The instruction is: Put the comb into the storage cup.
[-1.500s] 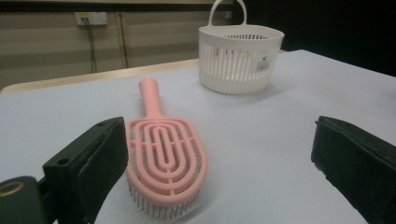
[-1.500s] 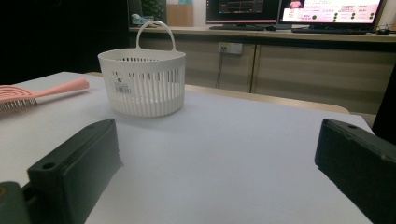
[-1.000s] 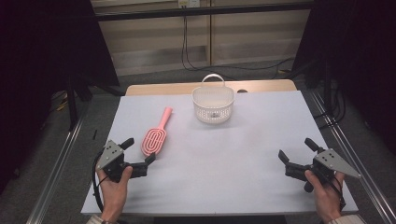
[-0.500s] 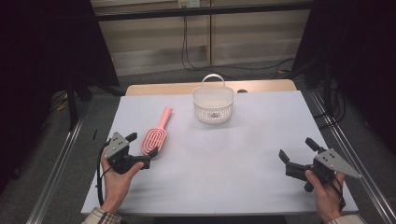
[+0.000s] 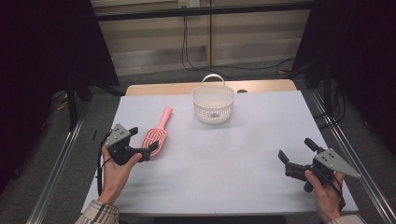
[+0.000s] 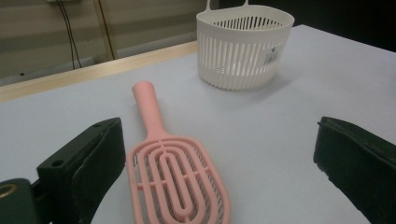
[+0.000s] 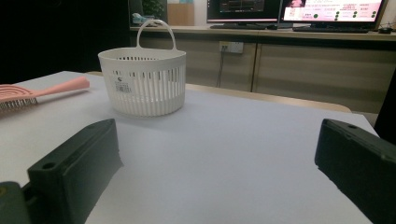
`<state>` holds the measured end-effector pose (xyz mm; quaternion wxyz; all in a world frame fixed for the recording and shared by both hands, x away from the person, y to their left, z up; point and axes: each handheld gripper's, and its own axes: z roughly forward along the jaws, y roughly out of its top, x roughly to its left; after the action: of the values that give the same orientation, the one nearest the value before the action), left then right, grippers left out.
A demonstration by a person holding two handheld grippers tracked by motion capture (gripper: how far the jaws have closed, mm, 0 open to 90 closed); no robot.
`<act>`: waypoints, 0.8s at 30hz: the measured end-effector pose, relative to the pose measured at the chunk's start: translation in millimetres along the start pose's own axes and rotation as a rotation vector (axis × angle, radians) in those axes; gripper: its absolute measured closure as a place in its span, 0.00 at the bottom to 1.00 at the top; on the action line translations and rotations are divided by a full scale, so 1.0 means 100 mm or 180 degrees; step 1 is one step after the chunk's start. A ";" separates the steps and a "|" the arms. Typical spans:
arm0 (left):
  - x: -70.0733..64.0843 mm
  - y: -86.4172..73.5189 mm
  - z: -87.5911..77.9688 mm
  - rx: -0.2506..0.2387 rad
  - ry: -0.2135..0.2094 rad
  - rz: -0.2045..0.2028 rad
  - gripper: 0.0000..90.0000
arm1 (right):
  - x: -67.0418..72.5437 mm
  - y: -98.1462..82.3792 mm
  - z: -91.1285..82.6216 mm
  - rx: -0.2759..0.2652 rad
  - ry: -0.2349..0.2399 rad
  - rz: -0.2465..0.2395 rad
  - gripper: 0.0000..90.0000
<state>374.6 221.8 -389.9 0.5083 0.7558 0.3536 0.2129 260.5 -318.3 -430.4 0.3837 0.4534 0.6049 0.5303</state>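
A pink plastic hairbrush (image 5: 156, 137) with an oval, slotted head and a rounded straight handle is seen lying flat on the left part of the smooth grey-white table (image 5: 243, 154). Its head lies between the spread jaws of the left gripper (image 5: 143, 143), nearer one jaw, and nothing is gripped. A white slatted plastic basket (image 5: 213, 104) with a loop handle stands farther back, well apart. The right gripper (image 5: 296, 156) is held released over the near right corner.
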 end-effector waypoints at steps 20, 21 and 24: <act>0.25 0.20 0.18 0.0468 0.0018 -0.0110 0.04 | 0.03 0.01 0.01 0.0006 0.0032 -0.0044 0.00; 0.26 0.24 0.21 0.0551 -0.0039 -0.0117 0.04 | 0.03 0.01 0.01 0.0000 0.0036 -0.0053 0.00; 0.27 0.29 0.26 0.0687 -0.0066 -0.0111 0.04 | 0.04 0.01 0.01 0.0001 0.0039 -0.0060 0.00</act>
<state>419.5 219.6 -374.9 0.4313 0.8020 0.3823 0.1568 260.7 -314.5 -429.4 0.3849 0.4444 0.6117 0.5293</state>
